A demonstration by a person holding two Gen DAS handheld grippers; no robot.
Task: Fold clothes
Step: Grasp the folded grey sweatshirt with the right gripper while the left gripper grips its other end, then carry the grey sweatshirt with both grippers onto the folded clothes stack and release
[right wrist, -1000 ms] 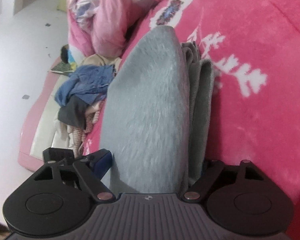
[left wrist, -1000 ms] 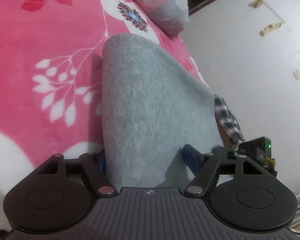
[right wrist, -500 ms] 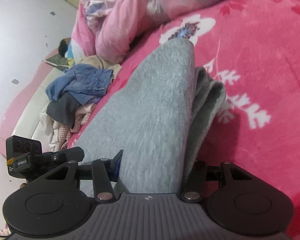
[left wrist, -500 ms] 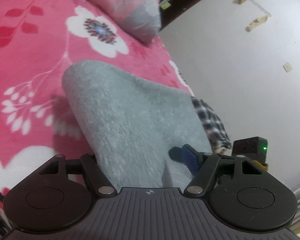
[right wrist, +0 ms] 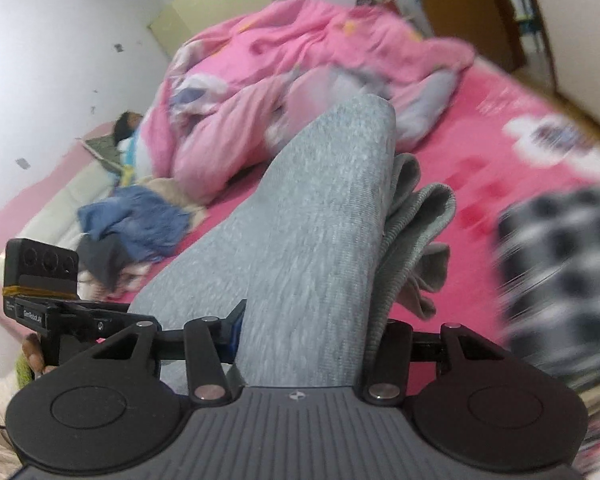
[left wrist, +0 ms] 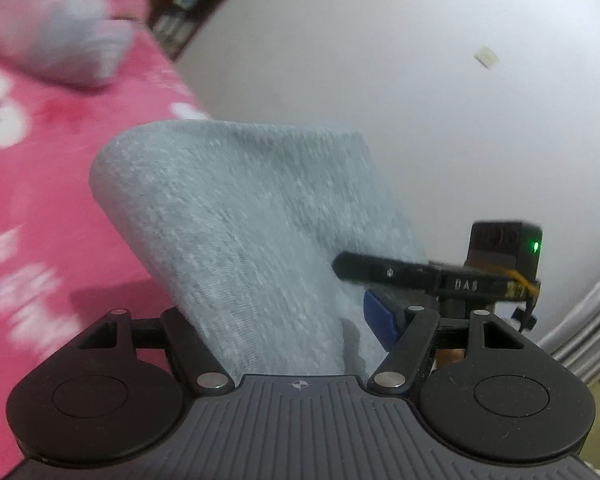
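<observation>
A folded grey garment (left wrist: 252, 224) is held up off the pink floral bed (left wrist: 40, 184) between both grippers. My left gripper (left wrist: 284, 320) is shut on its near edge. My right gripper (right wrist: 308, 328) is shut on the same grey garment (right wrist: 320, 240), whose loose folded layers hang at its right side. The right gripper also shows at the right of the left wrist view (left wrist: 440, 280), and the left gripper at the left of the right wrist view (right wrist: 60, 312). The fingertips are hidden by the cloth.
A pink quilt (right wrist: 300, 60) is heaped at the far end of the bed. A pile of blue and dark clothes (right wrist: 128, 228) lies at the bed's left edge. A black-and-white checked garment (right wrist: 560, 280) lies at the right. A pillow (left wrist: 60, 40) lies far left.
Both grippers have lifted the grey garment off the bed and tilted upward. The wall and far end of the room now fill more of both views.
</observation>
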